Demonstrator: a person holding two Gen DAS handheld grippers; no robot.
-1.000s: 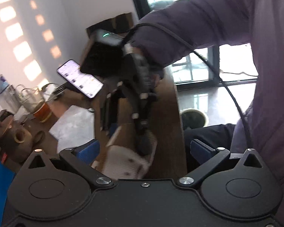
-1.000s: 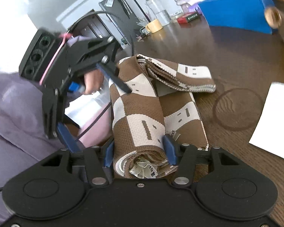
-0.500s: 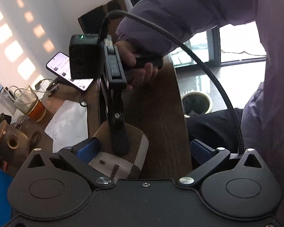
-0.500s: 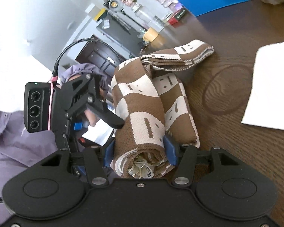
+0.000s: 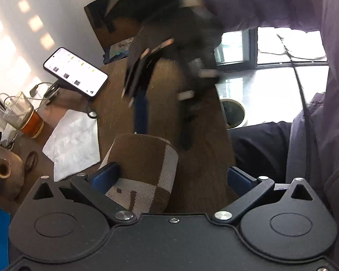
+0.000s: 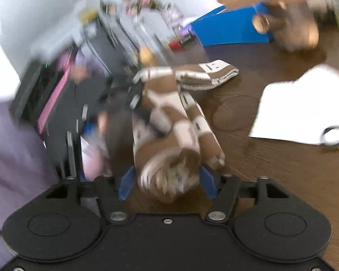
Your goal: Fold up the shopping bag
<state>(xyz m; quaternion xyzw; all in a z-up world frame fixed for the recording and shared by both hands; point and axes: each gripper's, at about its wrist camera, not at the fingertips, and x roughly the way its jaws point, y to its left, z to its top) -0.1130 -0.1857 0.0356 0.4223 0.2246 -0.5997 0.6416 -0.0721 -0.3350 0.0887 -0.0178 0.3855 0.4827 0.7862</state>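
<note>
Right claw (image 6: 167, 181) now spread, releasing rolled checkered bag (image 6: 169, 144) onto counter (image 6: 271, 169); left claw (image 5: 171, 178) spread beside bag; fold nearly finished.

My left wrist camera sits just behind its own left gripper (image 5: 170, 176) and looks forward along the fingers, low over the wooden table (image 5: 198, 180), towards a window at 2 o'clock. The rolled shopping bag (image 5: 144, 169) fills the near centre, very close. A phone (image 5: 75, 74) stands at 10 o'clock and a paper sheet (image 5: 74, 142) lies at 9 o'clock.

My right wrist camera sits behind the right gripper (image 6: 167, 181) and faces the opposite way across the same table, badly motion-blurred. The bag's rolled end is right at the lens, and the paper shows at 3 o'clock.

The two views face each other: both share the bag, the paper and the table, and each sees the other gripper, blurred.
</note>
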